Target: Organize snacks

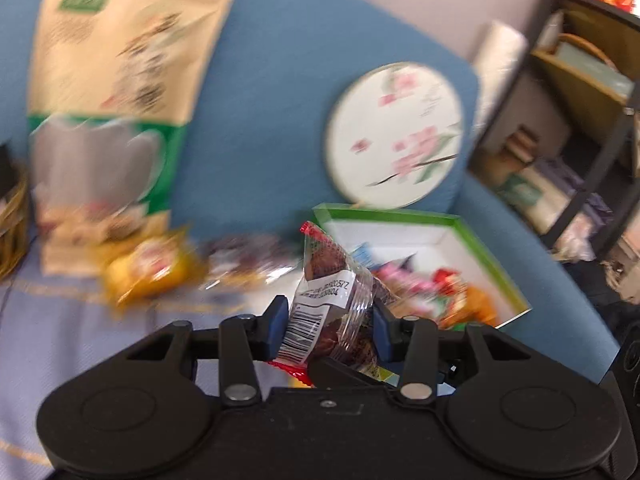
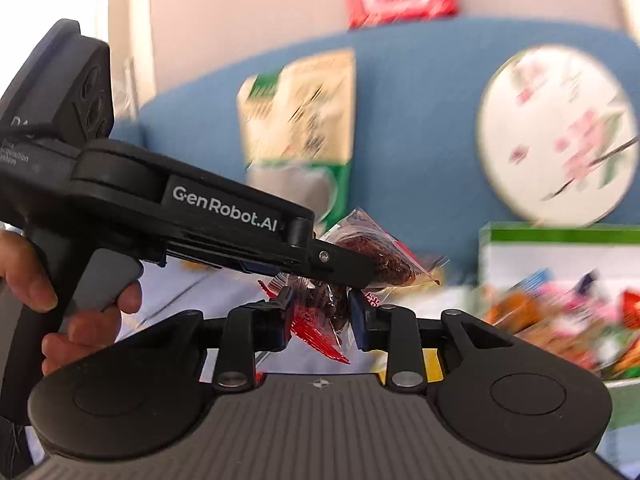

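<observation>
The left hand-held gripper [image 1: 330,322] is clamped on a clear plastic snack packet with a red crimped edge and a barcode label [image 1: 320,300], its blue pads pressing both flanks so the packet stands up between them; in the right wrist view the same tool reaches in from the left with its packet [image 2: 376,256] carried clear of the surface, the person's hand [image 2: 60,300] wrapped round the grip. The right hand-held gripper [image 2: 320,312] is closed on a second clear packet with dark filling and a red crinkled end [image 2: 320,316], pinched at mid-body, probably so the loose wrapper cannot slip out; both packets hang close together, the left one just above the right. The white open box with a green rim [image 1: 452,226] lies to the right on the blue sofa seat, already holding a heap of bright wrapped snacks [image 1: 432,284]; it looks like the place for both packets. A yellow wrapped snack [image 1: 148,268] and a tall beige-and-green pouch [image 1: 116,92] remain outside the box, left of it; a round white floral fan [image 1: 394,136] leans on the sofa back behind it.
</observation>
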A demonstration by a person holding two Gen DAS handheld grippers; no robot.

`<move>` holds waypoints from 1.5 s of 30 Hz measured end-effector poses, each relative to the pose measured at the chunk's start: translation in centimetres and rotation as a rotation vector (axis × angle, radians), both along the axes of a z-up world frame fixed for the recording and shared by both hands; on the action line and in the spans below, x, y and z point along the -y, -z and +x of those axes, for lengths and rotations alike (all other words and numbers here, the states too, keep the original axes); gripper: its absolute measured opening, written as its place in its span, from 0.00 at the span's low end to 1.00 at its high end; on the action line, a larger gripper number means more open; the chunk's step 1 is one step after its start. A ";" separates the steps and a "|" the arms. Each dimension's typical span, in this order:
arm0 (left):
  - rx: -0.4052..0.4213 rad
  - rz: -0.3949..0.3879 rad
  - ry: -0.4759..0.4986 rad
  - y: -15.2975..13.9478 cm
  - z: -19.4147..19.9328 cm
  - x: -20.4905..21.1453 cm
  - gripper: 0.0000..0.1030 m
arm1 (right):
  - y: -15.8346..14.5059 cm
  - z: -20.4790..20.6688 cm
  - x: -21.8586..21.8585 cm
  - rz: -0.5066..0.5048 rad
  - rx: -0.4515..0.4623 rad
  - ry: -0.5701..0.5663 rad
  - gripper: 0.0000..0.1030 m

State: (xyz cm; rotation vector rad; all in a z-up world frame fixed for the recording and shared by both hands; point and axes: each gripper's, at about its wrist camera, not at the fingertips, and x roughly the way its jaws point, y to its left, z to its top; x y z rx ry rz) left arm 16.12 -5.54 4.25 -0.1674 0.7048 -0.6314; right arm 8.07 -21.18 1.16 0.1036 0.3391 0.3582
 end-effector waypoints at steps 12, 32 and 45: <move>0.018 -0.064 0.183 0.2 3.7 13.9 0.58 | -0.3 0.7 10.8 0.076 0.011 0.348 0.50; 0.101 0.009 -0.017 -0.3 -0.6 5.4 1.00 | -0.3 -0.3 10.0 0.049 -0.001 0.364 1.00; 0.018 0.075 -0.165 4.0 -8.1 -7.7 1.00 | 2.0 -2.7 2.4 0.104 -0.182 -0.011 1.00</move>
